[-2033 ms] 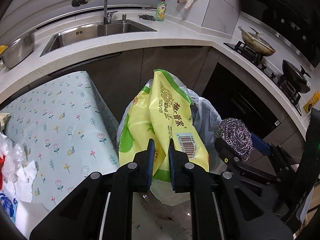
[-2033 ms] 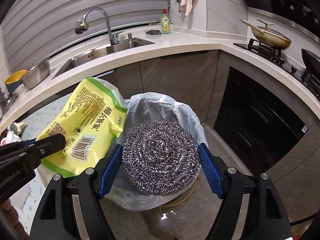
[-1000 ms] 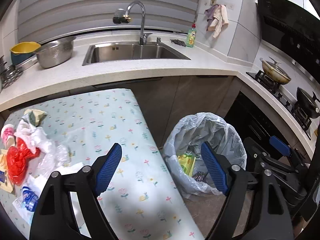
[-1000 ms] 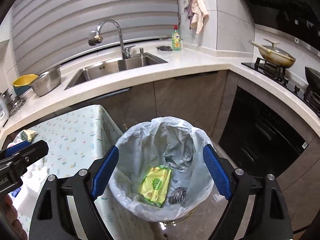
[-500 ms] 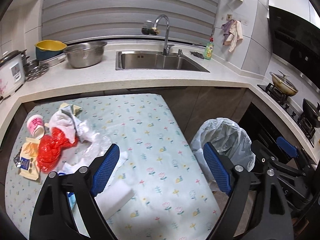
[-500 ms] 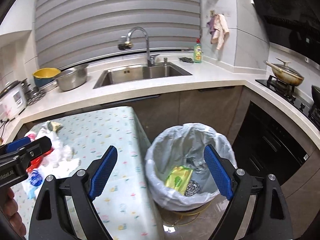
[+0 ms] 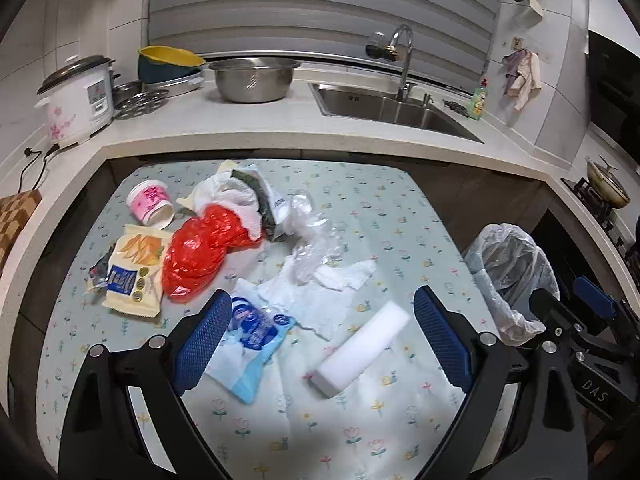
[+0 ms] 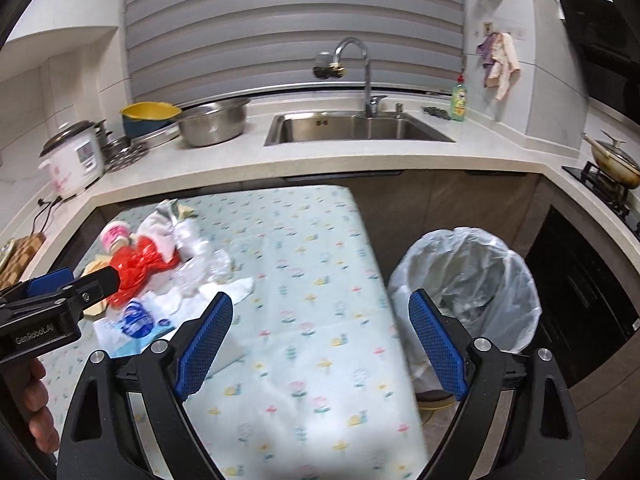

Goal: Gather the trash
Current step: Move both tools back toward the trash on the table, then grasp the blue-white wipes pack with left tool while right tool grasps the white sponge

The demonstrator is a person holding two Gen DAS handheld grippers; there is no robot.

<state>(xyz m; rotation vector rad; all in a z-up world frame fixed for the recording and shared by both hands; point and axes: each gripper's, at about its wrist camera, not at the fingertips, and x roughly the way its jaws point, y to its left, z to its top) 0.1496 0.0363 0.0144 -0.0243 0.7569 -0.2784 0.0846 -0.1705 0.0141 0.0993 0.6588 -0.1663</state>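
Note:
Trash lies on the floral tablecloth (image 7: 400, 216): a red plastic bag (image 7: 200, 256), a pink cup (image 7: 150, 204) on its side, a yellow snack packet (image 7: 134, 276), crumpled white tissue (image 7: 320, 300), clear film (image 7: 312, 248), a blue-and-white wrapper (image 7: 252, 336) and a white foam block (image 7: 362, 348). My left gripper (image 7: 322, 338) hangs over the wrapper, tissue and block, its jaws opening, nothing pressed between them. My right gripper (image 8: 320, 344) is open over bare cloth near the table's right edge. The bin with a clear liner (image 8: 468, 280) stands right of the table.
A counter wraps behind the table with a rice cooker (image 7: 76, 100), steel bowl (image 7: 252, 78), sink (image 7: 384, 108) and tap (image 7: 400, 52). A stove with a pan (image 8: 612, 160) is at the right. A hand (image 8: 36, 412) holds the left gripper's handle.
Both grippers let go of the yellow packet and steel scourer into the bin, then swung left away from it. The trash pile now fills the left wrist view.

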